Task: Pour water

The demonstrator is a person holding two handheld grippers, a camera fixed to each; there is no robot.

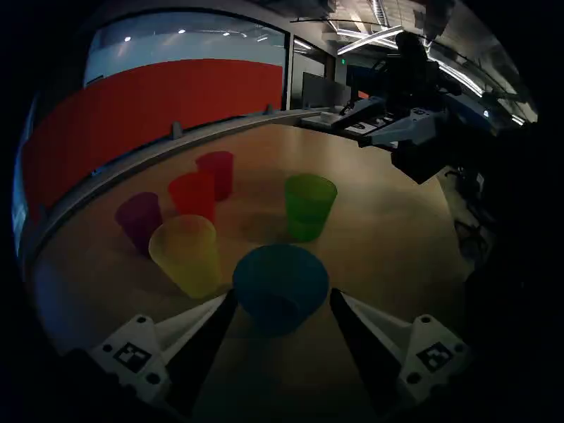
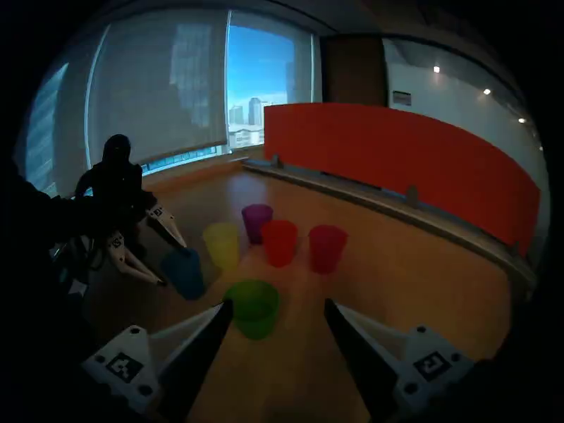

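**Q:** How do the cups lie, reading left to right in the left gripper view?

**A:** We note a purple cup (image 1: 139, 220), a yellow cup (image 1: 187, 254), an orange cup (image 1: 192, 196) and a red cup (image 1: 217, 173) bunched together on the table (image 1: 395, 233). The blue cup (image 1: 280, 285) stands just beside the yellow one. The green cup (image 1: 309, 204) stands apart to the right.

**Q:** What state are the tools in?

**A:** The left gripper (image 1: 282, 292) is released. Its fingers are spread and the blue cup sits between the tips. We cannot tell whether the tips touch its wall, but no clamp is evident. We judge this placement to be a line-up for a side grasp. The right gripper (image 2: 276, 303) is likewise spread and holds nothing, with the green cup (image 2: 254, 307) just ahead of its tips, nearer the left finger.

**Q:** Which way do the two cups point?

**A:** Both stand upright, long axis vertical, mouth up, walls narrowing toward the base. We judge that a grip on the wall leaves the mouth free for tipping. We cannot tell whether either cup holds water, nor which one is meant to receive it.
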